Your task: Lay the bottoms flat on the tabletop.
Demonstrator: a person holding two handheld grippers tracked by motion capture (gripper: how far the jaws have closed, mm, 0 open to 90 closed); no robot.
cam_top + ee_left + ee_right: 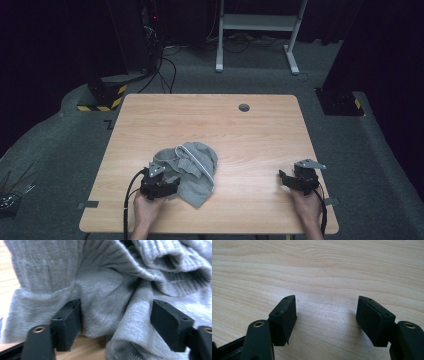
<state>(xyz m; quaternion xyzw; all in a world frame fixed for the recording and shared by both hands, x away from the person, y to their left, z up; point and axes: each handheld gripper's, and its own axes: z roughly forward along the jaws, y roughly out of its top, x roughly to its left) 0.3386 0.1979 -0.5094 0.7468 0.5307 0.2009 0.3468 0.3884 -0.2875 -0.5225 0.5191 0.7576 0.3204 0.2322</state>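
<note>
A crumpled grey knit garment (192, 167) lies on the wooden table (210, 125), left of centre near the front. My left gripper (172, 184) is at its front left edge, open, with folds of the grey garment (105, 305) bunched between its jaws, which stand wide apart. My right gripper (285, 179) rests low over bare wood at the front right, well clear of the cloth. In the right gripper view the right gripper (327, 312) is open with nothing between its fingers.
A small round grommet (244, 107) sits in the table near its far edge. Beyond the table stand a white desk frame (257, 30) and black equipment with cables (145, 45) on the grey floor.
</note>
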